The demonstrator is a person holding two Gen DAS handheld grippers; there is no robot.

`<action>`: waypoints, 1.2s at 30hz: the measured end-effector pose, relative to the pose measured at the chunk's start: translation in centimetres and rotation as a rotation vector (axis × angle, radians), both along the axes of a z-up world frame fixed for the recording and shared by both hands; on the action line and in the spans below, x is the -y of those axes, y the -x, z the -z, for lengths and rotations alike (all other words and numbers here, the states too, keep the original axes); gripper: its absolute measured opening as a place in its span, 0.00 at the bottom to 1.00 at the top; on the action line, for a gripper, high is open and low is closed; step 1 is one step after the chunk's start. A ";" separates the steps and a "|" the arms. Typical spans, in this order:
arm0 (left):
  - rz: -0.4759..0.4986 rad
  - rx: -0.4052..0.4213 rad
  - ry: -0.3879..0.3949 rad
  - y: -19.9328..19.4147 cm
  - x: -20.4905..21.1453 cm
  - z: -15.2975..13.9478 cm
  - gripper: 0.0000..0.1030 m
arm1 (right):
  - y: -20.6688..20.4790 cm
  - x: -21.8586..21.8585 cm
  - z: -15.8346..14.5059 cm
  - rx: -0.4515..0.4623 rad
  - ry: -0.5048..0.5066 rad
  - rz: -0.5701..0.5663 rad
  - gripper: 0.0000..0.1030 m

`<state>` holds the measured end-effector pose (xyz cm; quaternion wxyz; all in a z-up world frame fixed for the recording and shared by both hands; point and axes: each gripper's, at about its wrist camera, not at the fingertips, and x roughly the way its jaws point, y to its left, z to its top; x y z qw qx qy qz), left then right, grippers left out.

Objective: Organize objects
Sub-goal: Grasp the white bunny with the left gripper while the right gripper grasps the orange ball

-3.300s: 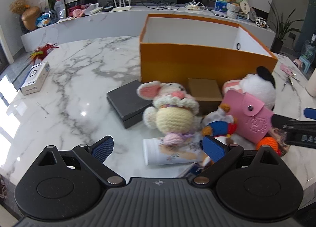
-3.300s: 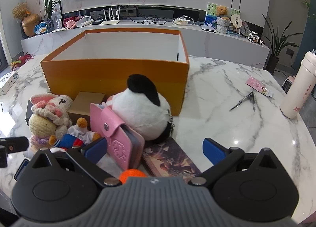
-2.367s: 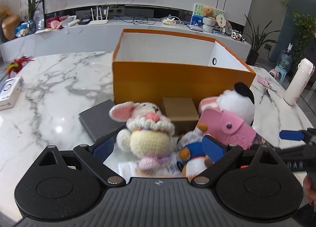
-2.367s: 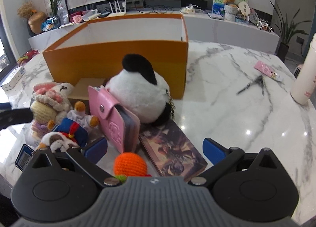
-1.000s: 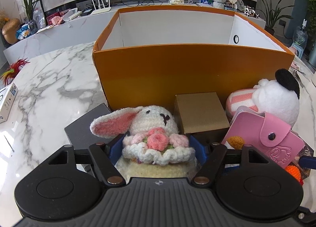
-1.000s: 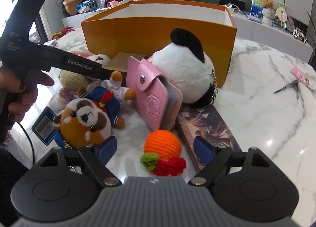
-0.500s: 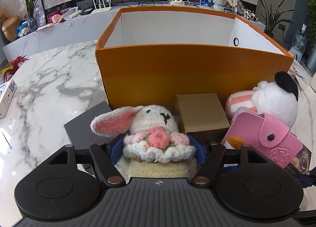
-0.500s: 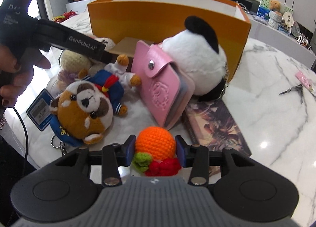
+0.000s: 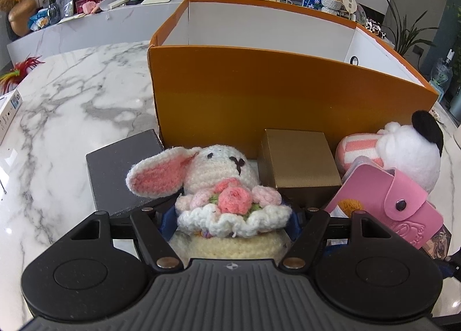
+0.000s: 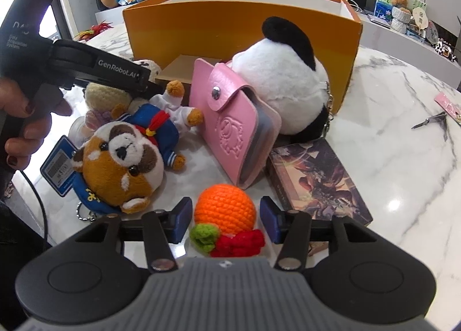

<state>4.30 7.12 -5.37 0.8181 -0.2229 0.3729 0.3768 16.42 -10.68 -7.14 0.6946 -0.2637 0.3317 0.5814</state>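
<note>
Fingers of my left gripper (image 9: 230, 223) squeeze the soft crocheted white rabbit doll (image 9: 227, 201); my right gripper (image 10: 226, 220) is opening around the light, squashy orange crocheted ball (image 10: 225, 207), pads clear.

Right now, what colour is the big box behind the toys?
Orange outside, white inside: the box shows best from the left wrist.

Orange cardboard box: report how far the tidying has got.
Done: nothing; the inner walls of the orange cardboard box that show are bare, though its floor is hidden. In hand: the left gripper is clamped on the crocheted white rabbit; the right gripper has its jaws opening around the crocheted orange ball. Left: pink snap wallet, panda plush, brown dog plush.
</note>
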 end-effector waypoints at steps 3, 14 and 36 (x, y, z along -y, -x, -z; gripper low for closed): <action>-0.003 0.003 -0.007 0.0 0.2 0.1 0.79 | -0.2 0.2 0.1 -0.009 -0.015 0.015 0.58; -0.018 0.017 -0.011 0.2 0.4 -0.1 0.74 | 0.6 -0.3 0.0 0.035 -0.004 -0.010 0.43; -0.046 0.006 -0.084 1.4 2.2 -2.5 0.69 | 1.1 0.9 -1.8 0.023 -0.055 -0.010 0.42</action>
